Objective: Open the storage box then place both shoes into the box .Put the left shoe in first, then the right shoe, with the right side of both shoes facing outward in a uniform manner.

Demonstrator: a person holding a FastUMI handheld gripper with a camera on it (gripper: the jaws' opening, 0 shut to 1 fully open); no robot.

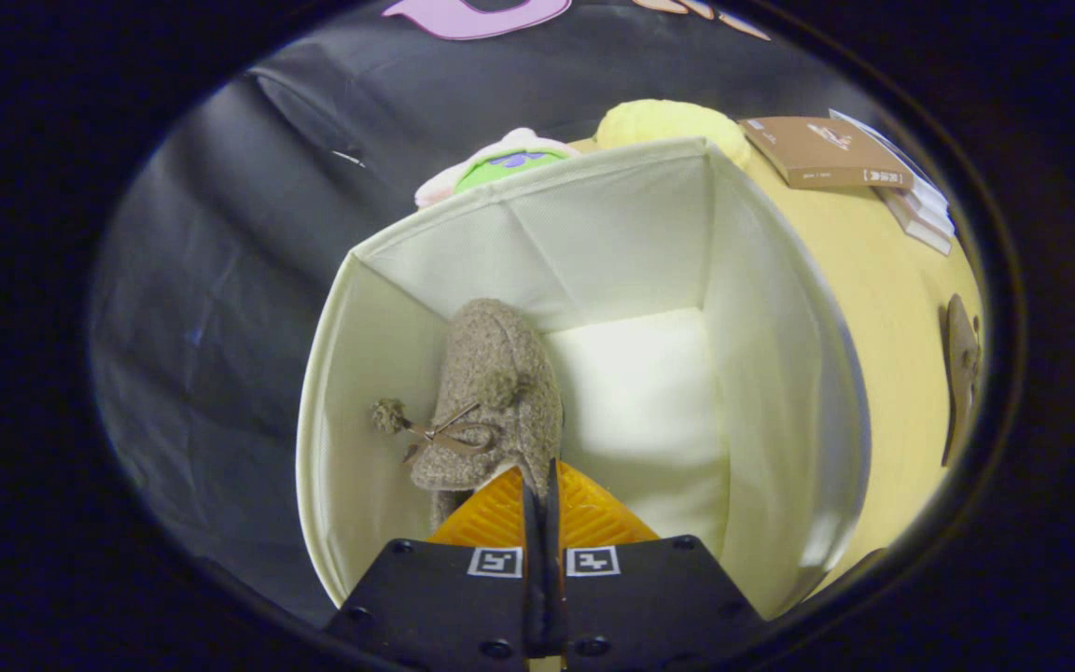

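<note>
A cream fabric storage box (780, 355) stands open on the yellow table (883, 308). Inside it, a fuzzy brown shoe (491, 392) with a bow and pompoms lies along the left wall, toe pointing away from me. My gripper (542, 485) hangs over the box, its fingers pressed together on the shoe's heel rim. The second brown shoe (962, 373) lies on the table to the right of the box. The right half of the box floor is bare.
Behind the box sit a green-and-pink plush toy (500, 163) and a yellow plush (673, 121). A brown book (822, 149) and a stack of white books (920, 210) lie at the table's far right. Black cloth hangs to the left of the box.
</note>
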